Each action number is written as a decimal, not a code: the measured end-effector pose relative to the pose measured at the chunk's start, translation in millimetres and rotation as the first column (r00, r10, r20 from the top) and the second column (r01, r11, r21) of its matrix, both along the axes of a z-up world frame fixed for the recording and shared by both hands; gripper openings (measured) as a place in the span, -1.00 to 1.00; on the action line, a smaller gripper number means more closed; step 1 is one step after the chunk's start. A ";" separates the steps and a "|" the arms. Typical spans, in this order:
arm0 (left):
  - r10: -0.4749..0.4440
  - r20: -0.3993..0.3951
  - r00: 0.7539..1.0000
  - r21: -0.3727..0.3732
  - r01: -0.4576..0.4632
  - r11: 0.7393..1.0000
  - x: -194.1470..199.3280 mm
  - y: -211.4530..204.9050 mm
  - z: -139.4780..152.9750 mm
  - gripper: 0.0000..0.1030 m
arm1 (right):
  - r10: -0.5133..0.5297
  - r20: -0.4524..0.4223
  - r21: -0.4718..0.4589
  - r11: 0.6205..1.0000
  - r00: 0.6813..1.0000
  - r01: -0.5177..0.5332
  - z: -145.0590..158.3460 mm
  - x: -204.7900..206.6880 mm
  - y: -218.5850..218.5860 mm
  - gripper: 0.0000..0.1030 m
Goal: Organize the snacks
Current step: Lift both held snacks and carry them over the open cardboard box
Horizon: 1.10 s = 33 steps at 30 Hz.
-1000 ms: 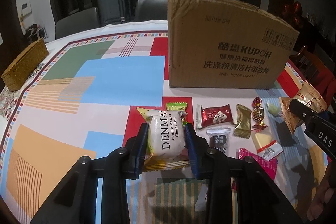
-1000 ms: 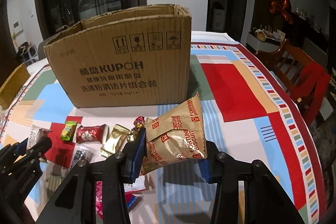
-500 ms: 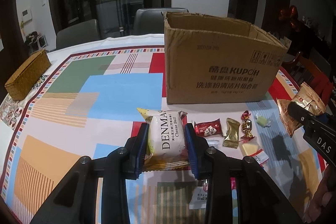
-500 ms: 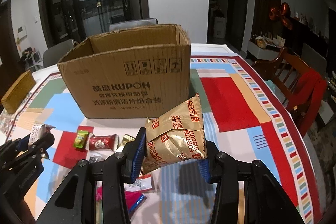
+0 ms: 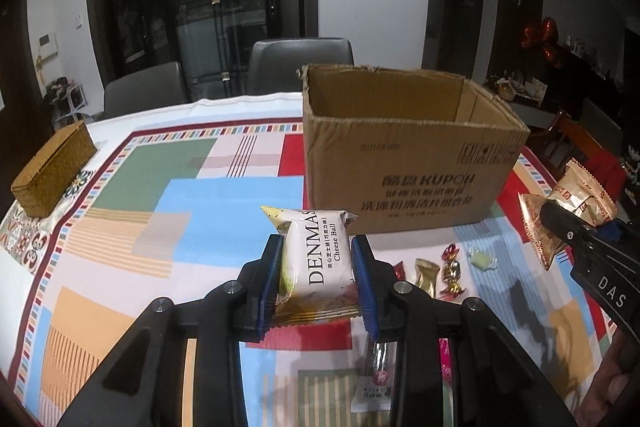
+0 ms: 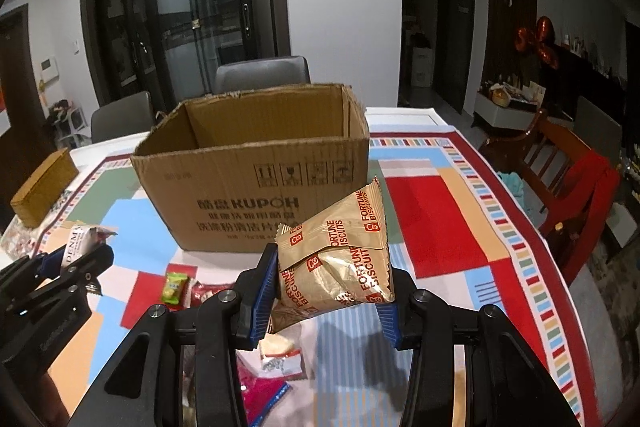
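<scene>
While one open cardboard box (image 5: 412, 163) stands on the patterned table (image 5: 224, 195), I hold two packets in the air before it, one per tool. My left gripper (image 5: 318, 277) is clamped narrowly on the white cheese ball packet (image 5: 320, 261), long axis pointing away toward the box. My right gripper (image 6: 328, 291) pinches the gold biscuit packet (image 6: 340, 251), which leans up and right.
</scene>
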<state>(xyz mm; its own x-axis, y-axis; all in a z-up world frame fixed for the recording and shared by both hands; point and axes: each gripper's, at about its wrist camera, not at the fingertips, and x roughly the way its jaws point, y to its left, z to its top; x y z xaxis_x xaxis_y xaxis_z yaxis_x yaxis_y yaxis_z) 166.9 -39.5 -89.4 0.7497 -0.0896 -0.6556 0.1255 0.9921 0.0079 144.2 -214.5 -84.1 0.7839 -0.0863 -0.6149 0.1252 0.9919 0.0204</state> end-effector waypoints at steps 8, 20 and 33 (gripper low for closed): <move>-0.023 0.030 0.999 -0.007 0.023 1.000 9.1 -4.0 18.9 -0.33 | 0.004 0.031 0.003 1.000 1.000 -0.004 14.6 5.5 -0.8 -0.12; -0.050 0.069 0.996 -0.009 0.051 0.999 27.4 -11.8 42.3 -0.33 | 0.012 0.079 0.004 1.000 0.997 -0.012 34.4 19.6 0.2 -0.12; -0.076 0.117 0.990 0.005 0.076 0.997 60.3 -21.9 66.2 -0.33 | 0.021 0.140 -0.015 1.000 0.990 -0.019 60.2 48.4 0.5 -0.12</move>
<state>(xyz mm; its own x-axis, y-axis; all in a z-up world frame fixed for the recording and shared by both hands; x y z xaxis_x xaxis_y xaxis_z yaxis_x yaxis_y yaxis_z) 227.2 -61.4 -23.2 0.8127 -0.1486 -0.5634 0.1983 0.9797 0.0276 192.6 -214.0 -23.9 0.8640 -0.0772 -0.4976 0.1018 0.9945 0.0225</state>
